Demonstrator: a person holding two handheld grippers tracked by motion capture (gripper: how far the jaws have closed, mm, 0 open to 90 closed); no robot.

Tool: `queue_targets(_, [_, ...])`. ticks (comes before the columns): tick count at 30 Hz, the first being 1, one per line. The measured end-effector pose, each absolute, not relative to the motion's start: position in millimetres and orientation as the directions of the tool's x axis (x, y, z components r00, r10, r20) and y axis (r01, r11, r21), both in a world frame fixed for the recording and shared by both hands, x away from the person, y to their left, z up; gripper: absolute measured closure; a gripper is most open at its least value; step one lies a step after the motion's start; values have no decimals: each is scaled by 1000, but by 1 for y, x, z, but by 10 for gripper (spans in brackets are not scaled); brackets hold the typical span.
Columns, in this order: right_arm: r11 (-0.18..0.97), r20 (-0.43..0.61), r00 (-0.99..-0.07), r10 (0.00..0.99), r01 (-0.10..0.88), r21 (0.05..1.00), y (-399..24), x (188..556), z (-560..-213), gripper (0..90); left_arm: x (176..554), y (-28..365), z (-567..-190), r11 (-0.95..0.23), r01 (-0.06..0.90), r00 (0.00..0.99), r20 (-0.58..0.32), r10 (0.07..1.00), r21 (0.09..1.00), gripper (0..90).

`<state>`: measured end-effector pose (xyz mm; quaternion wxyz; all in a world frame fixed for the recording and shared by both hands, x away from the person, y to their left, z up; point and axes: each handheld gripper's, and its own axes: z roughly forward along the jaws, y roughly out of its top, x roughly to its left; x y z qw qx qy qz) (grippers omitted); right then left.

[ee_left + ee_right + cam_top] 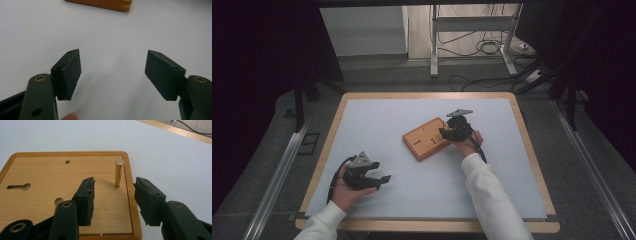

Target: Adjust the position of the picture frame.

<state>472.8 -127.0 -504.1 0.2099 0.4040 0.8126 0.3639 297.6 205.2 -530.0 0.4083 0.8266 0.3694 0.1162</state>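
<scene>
An orange wooden board point(427, 140) lies at an angle near the middle of the white mat. In the right gripper view a thin brass peg point(119, 172) stands upright near the board's point(50, 177) right edge. My right gripper point(113, 181) hovers over that edge with its jaws apart; the peg stands just beyond the gap, touched by neither pad. From above, this gripper point(444, 132) sits at the board's right end. My left gripper point(382, 180) rests low at the front left, open point(113, 52) with nothing between its pads, and the board's corner point(105, 3) lies far ahead of it.
The board has a keyhole slot point(18, 186) and small round holes point(67, 161). The white mat point(412, 190) covers a wood-rimmed table point(427, 226). Beyond the far edge stand a metal frame's legs point(434, 45) and loose floor cables point(484, 47).
</scene>
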Motion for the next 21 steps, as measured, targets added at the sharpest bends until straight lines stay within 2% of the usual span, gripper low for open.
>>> queue_targets(7, [393,-34,-581,813,505,768,-125,481,-508,572,298,206,-530,-395,514,704,-112,702,761,289])
queue_targets(14, [396,-43,-573,819,508,765,-118,489,-510,712,298,206,-530,-397,512,705,-108,701,762,288])
queue_targets(16, [398,-44,-572,819,511,762,-117,490,-511,726,298,206,-530,-398,511,705,-107,701,762,288])
queue_targets(19, [394,-43,-568,822,511,764,-116,491,-513,809,299,206,-531,-401,511,706,-105,700,761,288])
queue_targets(21, [392,-42,-568,822,511,765,-116,491,-513,822,299,206,-531,-402,511,707,-105,700,760,288])
